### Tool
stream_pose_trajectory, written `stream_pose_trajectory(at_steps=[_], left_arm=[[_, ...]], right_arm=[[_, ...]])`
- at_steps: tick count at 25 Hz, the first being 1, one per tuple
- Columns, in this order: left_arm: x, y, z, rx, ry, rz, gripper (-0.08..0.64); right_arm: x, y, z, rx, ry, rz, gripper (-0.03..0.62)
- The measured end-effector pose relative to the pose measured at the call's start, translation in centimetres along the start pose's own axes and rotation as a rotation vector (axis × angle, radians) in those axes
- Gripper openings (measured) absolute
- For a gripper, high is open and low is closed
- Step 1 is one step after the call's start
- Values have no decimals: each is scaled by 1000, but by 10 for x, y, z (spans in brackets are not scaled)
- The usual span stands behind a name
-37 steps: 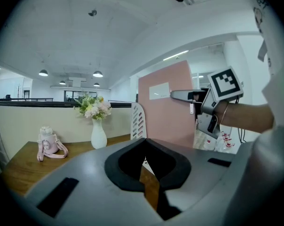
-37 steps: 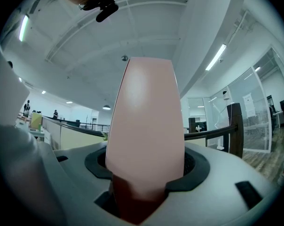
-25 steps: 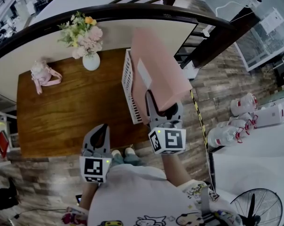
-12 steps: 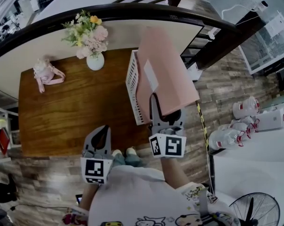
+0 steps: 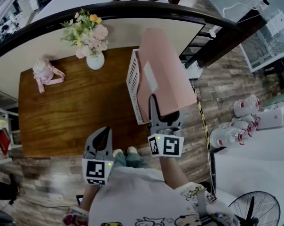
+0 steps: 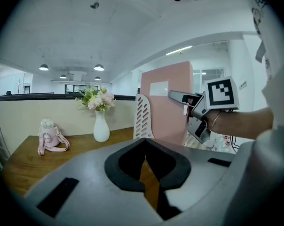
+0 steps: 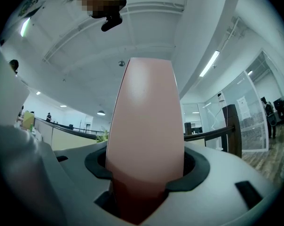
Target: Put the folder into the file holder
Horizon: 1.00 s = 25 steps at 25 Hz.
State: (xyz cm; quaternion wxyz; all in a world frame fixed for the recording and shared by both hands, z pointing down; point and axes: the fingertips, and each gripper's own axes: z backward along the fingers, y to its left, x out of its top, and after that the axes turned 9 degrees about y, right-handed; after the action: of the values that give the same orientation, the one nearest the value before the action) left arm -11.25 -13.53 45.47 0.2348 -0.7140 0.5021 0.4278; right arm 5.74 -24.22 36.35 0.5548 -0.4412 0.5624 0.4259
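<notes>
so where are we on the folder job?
Done: pink folder lifted, right gripper shut on its lower edge. In hand: folder upright beside the white file holder at the table edge; whether it has entered the slot is unclear. Remaining: seat it, release. The left gripper is shut, empty.

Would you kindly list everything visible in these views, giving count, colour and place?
Folder: one, pink, upright beside the file holder, on its right.
File holder: one, white, slatted, table's right edge.
Table: one, brown wood.
Vase: one, white, holding pastel flowers, table's far side.
Strapped bottle: one, pink, table's far left.
Water jugs: several, clear, floor at right.
Fan: one, dark, floor, lower right.
Left claw: one, grey, shut, empty, by the table's near edge.
Right claw: one, grey, shut on the folder.
</notes>
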Motion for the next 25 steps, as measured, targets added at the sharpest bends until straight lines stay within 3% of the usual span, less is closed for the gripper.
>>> stream_pose_trajectory(at_steps=[25], left_arm=[[-21,9,-2,2,31,32,5]], right_arm=[[-68,12,-3,45,226,66,272]])
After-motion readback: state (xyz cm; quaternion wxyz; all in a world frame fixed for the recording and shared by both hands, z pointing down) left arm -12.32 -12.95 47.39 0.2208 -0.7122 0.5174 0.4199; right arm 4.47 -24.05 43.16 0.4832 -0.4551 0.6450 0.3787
